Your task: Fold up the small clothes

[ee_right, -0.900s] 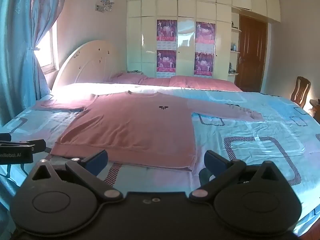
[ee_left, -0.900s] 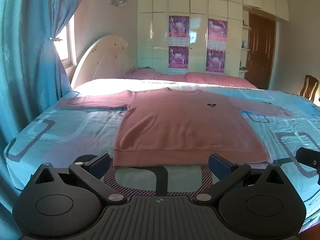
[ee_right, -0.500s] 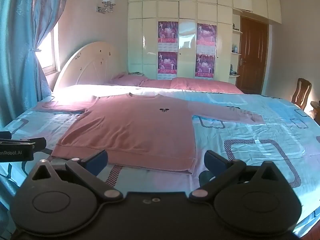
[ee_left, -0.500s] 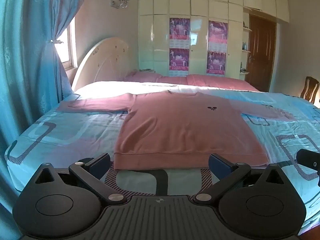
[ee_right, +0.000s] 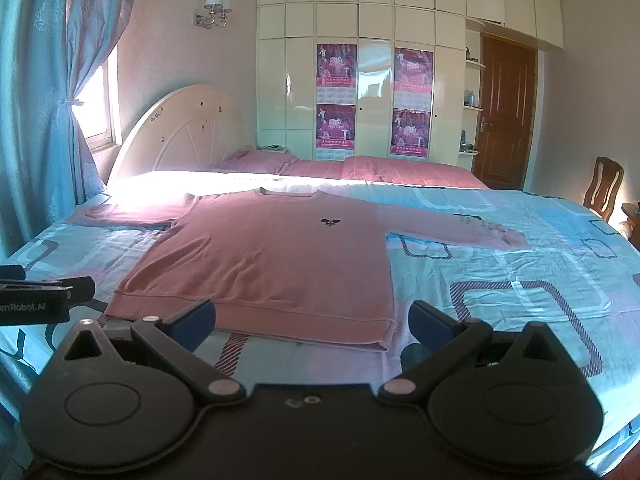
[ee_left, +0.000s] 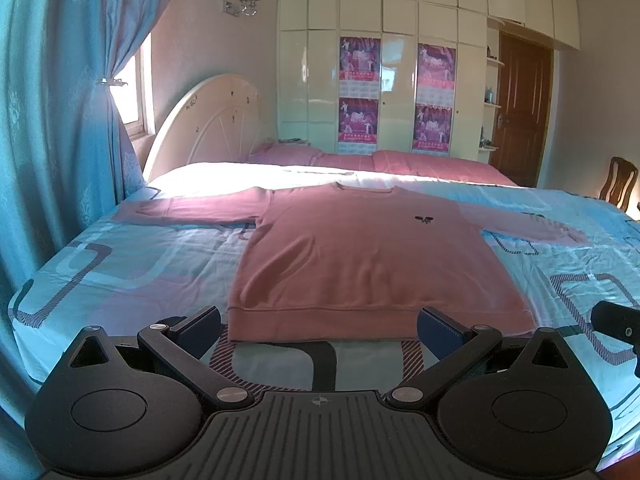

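Note:
A pink long-sleeved sweater (ee_left: 368, 256) lies flat on the bed, front up, both sleeves spread out sideways, hem toward me. It also shows in the right wrist view (ee_right: 272, 256). My left gripper (ee_left: 320, 326) is open and empty, just short of the hem's middle. My right gripper (ee_right: 312, 318) is open and empty, near the hem's right part. The left gripper's side shows at the left edge of the right wrist view (ee_right: 44, 294). The right gripper's tip shows at the right edge of the left wrist view (ee_left: 616, 320).
The bed (ee_left: 120, 264) has a light blue patterned sheet and pink pillows (ee_left: 400, 160) at the back. A blue curtain (ee_left: 52, 120) hangs on the left. A wooden chair (ee_right: 604, 188) stands at the far right. A wardrobe (ee_right: 376, 80) and a brown door (ee_right: 504, 112) are behind.
Both views have shifted slightly; the sweater's hem sits a little lower in the frames, and its far parts show more from above. The sweater itself has not moved. Both grippers stay open.

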Motion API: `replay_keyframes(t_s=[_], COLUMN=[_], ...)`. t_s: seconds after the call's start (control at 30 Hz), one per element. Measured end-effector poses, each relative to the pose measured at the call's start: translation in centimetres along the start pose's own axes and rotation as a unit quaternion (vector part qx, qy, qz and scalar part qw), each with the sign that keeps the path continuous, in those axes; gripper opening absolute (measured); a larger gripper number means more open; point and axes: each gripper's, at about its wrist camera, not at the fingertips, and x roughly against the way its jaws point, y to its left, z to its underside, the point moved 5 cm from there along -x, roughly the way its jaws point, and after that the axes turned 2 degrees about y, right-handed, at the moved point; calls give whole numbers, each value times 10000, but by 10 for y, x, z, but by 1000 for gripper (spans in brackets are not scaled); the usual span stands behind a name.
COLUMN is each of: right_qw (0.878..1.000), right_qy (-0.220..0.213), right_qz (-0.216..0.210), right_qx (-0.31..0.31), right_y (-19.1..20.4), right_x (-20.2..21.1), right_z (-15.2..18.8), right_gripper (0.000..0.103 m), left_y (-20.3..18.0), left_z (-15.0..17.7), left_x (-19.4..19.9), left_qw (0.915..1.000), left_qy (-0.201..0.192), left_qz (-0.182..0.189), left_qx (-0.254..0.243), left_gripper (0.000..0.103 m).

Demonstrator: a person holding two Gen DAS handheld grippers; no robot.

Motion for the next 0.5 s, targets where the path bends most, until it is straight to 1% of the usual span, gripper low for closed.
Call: replay_keyframes(t_s=[0.5], right_qw=[10000], right_qy=[-54], right_qz=[49], right_qx=[-3], right_y=[3], right_x=[2], right_z=[0], right_gripper=[102], left_y=[1], left_z=[1], left_x=[-2], left_qw=[10000], left_qy=[26], left_qz=[-14], left_qx=[4], left_gripper=[103])
